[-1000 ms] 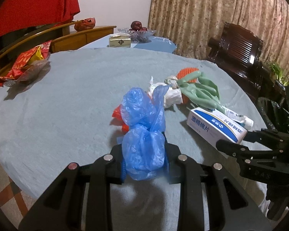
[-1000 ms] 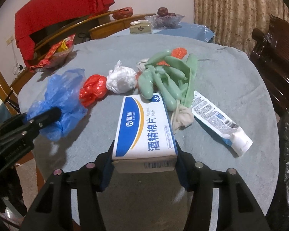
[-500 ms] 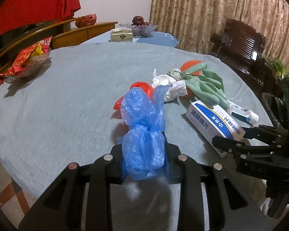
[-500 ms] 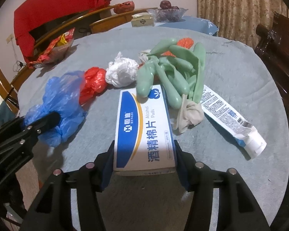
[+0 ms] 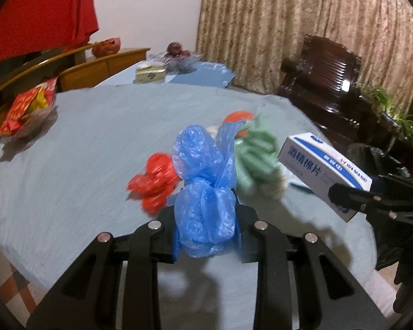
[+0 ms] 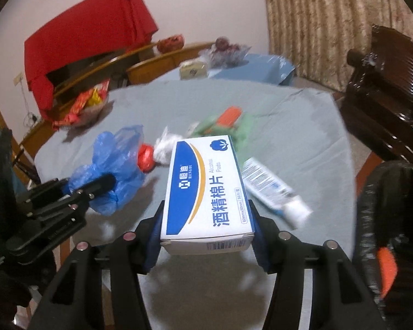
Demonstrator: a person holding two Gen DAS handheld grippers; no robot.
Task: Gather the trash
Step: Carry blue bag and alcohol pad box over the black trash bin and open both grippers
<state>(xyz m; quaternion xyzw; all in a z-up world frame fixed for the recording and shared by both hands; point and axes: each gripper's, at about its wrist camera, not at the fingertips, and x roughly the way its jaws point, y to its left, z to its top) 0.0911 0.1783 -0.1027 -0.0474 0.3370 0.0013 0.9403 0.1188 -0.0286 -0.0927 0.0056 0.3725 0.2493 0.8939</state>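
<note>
My left gripper [image 5: 206,231] is shut on a crumpled blue plastic bag [image 5: 203,181] and holds it above the grey round table [image 5: 82,148]. My right gripper [image 6: 206,228] is shut on a white and blue alcohol pads box [image 6: 206,189], lifted off the table; the box also shows in the left wrist view [image 5: 325,170]. On the table lie a red bag [image 5: 154,184], a white wad [image 6: 165,148], green rubber gloves [image 5: 256,159], an orange scrubber [image 6: 230,115] and a tube [image 6: 272,189].
A black trash bag [image 6: 391,233] hangs open at the table's right edge. A dish of red snack packets [image 5: 27,110] sits at the table's far left. A dark wooden chair [image 5: 325,79] stands at the right, a side table with a fruit bowl [image 5: 176,55] behind.
Both grippers have risen and pulled back from the table with their loads. The box has left the tabletop and swung towards the right, nearer the black bag.
</note>
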